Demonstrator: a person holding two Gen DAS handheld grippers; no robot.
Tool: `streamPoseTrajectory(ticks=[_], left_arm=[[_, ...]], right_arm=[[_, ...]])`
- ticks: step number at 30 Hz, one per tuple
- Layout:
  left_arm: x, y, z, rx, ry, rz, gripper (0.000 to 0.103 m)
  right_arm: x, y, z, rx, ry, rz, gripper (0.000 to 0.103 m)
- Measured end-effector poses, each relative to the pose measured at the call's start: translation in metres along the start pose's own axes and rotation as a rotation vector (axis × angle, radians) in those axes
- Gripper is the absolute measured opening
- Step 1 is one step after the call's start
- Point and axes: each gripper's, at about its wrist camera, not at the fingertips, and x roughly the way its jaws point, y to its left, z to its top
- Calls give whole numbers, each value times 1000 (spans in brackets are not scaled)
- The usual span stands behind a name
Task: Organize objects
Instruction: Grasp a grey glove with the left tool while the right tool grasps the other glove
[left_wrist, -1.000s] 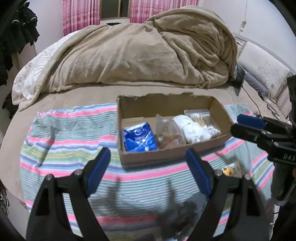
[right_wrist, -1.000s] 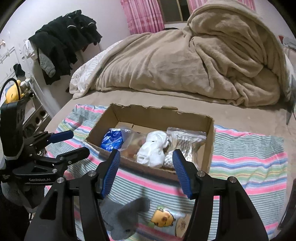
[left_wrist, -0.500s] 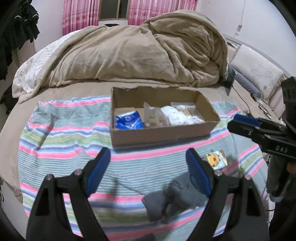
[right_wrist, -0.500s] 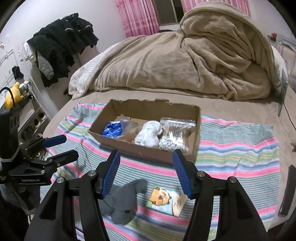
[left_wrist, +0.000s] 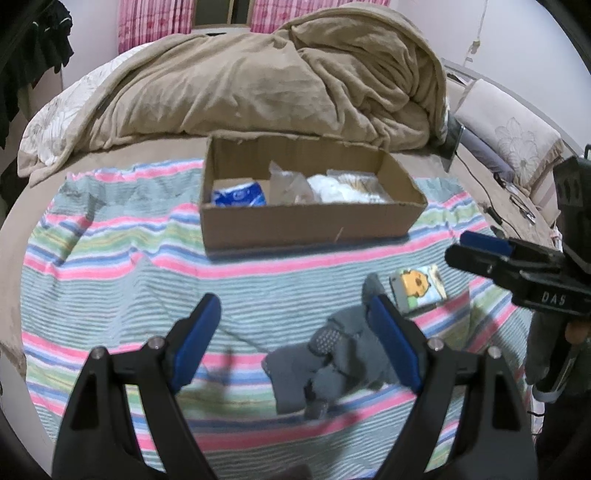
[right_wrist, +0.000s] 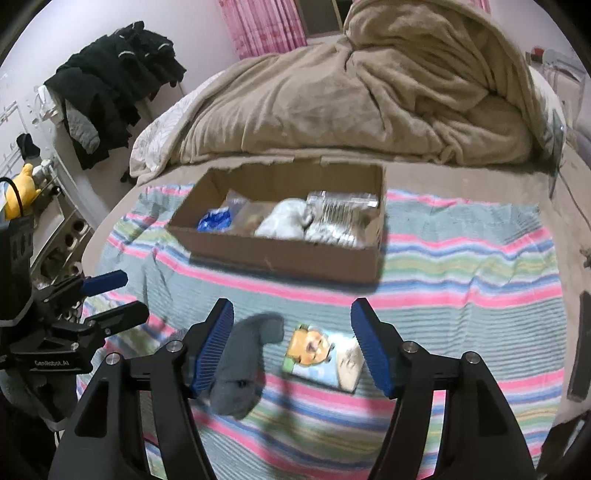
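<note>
An open cardboard box (left_wrist: 306, 221) (right_wrist: 280, 254) stands on a striped cloth and holds a blue packet (left_wrist: 238, 194), a clear bag, a white bundle (right_wrist: 284, 221) and a bag of cotton swabs (right_wrist: 340, 218). Nearer me lie a grey sock (left_wrist: 332, 354) (right_wrist: 240, 365) and a small packet with a cartoon face (left_wrist: 417, 288) (right_wrist: 325, 354). My left gripper (left_wrist: 293, 321) is open and empty above the sock. My right gripper (right_wrist: 291, 325) is open and empty above the sock and packet; it also shows in the left wrist view (left_wrist: 476, 247).
The striped cloth (left_wrist: 110, 277) covers a bed with a heaped beige blanket (left_wrist: 277, 81) behind the box. A pillow (left_wrist: 517, 140) and cables lie at the right. Dark clothes (right_wrist: 118, 81) hang at the left beside a shelf with a yellow toy (right_wrist: 22, 184).
Both grippers have drawn back from the box toward me. The sock and the cartoon packet have come further into view. Both stay open and empty.
</note>
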Motion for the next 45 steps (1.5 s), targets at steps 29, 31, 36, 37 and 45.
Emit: streamPoseTrajectory(ticks=[29, 31, 36, 37, 45], left_arm=[[19, 24, -35, -50, 78, -8, 85], [21, 20, -36, -40, 83, -12, 85], [26, 11, -38, -17, 101, -20, 85], [28, 9, -38, -14, 104, -20, 85], [56, -10, -46, 21, 170, -30, 85]], right_arm=[[45, 35, -33, -34, 103, 110, 27], [33, 28, -29, -21, 75, 107, 27], [7, 9, -23, 1, 20, 78, 27], [3, 5, -22, 8, 12, 70, 27], [-12, -21, -24, 51, -7, 44, 27]])
